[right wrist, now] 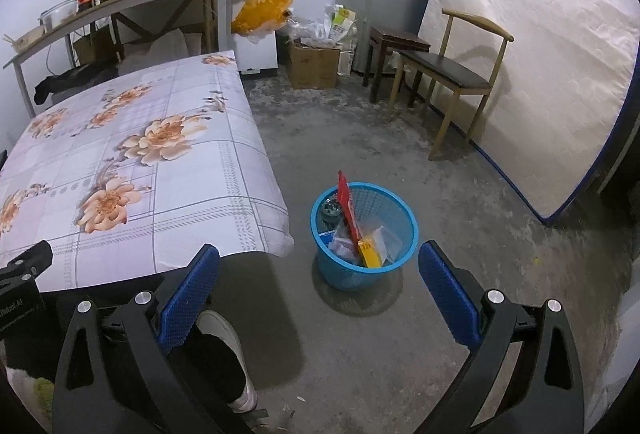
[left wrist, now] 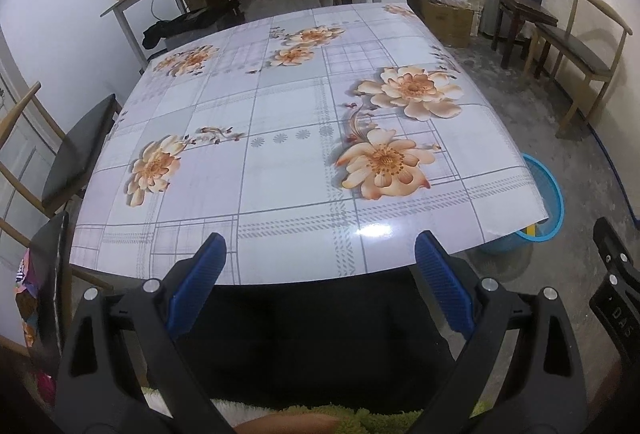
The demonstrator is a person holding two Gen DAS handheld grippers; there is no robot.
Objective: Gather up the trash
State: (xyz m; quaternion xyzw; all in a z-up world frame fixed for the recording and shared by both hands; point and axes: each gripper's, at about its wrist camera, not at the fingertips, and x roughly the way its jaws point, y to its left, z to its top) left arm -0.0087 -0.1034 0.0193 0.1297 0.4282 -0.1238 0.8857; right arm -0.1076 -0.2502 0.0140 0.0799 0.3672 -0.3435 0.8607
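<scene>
We hold the left gripper and right gripper with jaws spread and empty, since the trash already sits in the blue basket on the concrete floor, just beside the floral table, which appears bare.

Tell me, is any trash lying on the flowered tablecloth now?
No, the flowered tablecloth shows only its printed pattern, while the wrappers sit in the blue basket on the floor.
</scene>
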